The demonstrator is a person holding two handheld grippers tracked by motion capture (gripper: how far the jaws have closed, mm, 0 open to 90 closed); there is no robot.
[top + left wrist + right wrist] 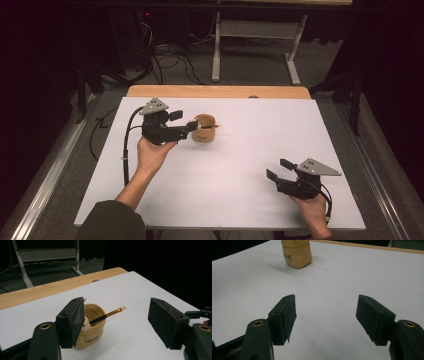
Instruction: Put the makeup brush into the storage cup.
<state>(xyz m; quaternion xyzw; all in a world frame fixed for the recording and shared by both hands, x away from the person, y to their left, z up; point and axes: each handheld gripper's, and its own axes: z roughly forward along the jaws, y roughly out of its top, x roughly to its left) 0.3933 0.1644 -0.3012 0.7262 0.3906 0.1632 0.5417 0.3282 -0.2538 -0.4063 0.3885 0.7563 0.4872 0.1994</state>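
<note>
The left gripper (184,121) hangs with its jaws spread wide and empty just beside a small tan cup (204,128) near the middle of the white table (240,170), the cup's near side behind one jaw in the left gripper view. A slim brush (108,314) leans in the cup, its pale tip slanting up and away to the right. The right gripper (280,169), jaws also released, waits well apart near the table's front edge, so the left hand is much nearer.

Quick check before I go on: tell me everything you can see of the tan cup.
The tan cup is a squat, soft-looking pouch with dark lettering on its side, standing upright and open on the white table. A brush with a dark ferrule leans out over its rim. The open left gripper sits beside it; contact is unclear.
</note>
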